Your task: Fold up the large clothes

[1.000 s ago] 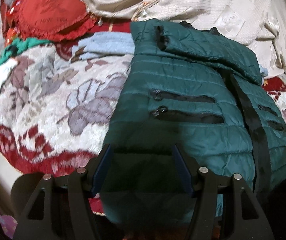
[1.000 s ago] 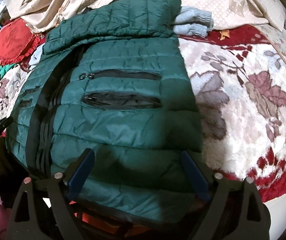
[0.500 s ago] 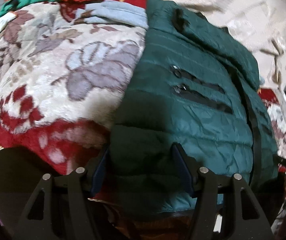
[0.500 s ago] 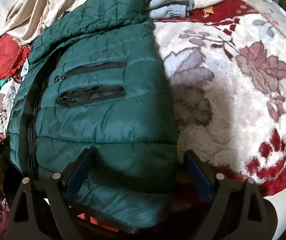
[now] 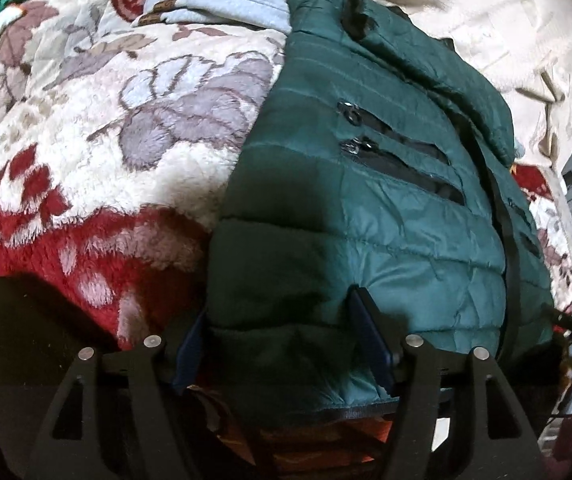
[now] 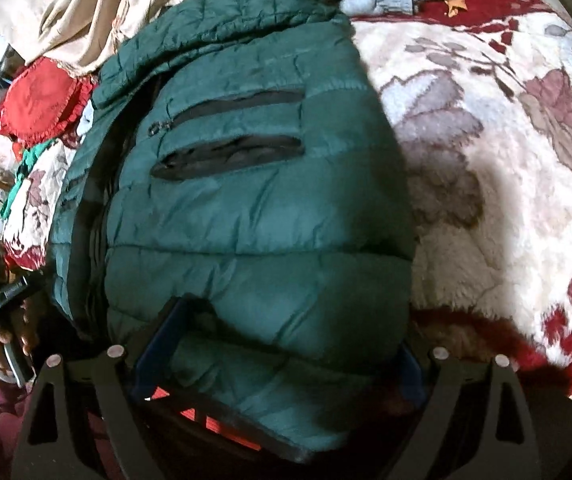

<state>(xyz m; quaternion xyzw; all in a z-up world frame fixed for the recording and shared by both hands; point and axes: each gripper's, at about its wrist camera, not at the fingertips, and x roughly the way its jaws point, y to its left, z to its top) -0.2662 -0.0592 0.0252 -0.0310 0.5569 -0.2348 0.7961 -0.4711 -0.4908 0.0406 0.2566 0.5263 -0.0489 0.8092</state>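
Both cameras have dropped closer to the near hem since the earlier frames, so the green puffer jacket [image 5: 365, 184] now fills more of each view and the bedding at the far side has slid toward the top edge. Largest in sight is the floral fleece blanket [image 5: 98, 132], cream, grey and red, which carries everything. On it lies the jacket, spread flat with a sleeve folded across the top, its hem hanging toward the person at the near edge of the bed.

The left gripper [image 5: 278, 340] straddles the hem's left corner; its jaws are opening, with quilted fabric bulging between the blue pads, though no pinch is evident. The right gripper [image 6: 278, 352] straddles the right corner; its jaws are closing, with padding between them and not yet clamped.

By my judgement the step in hand is taking hold of the two bottom corners. The next move calls for both pairs of pads to bite through the full thickness of the hem, then lift together and carry it up toward the collar.

Much is hidden: the hem's underside, the pad tips sunk in the padding, and the collar beneath the folded sleeve. A light blue knit garment [image 5: 222, 4] peeks out from under the jacket's top edge, mostly covered.
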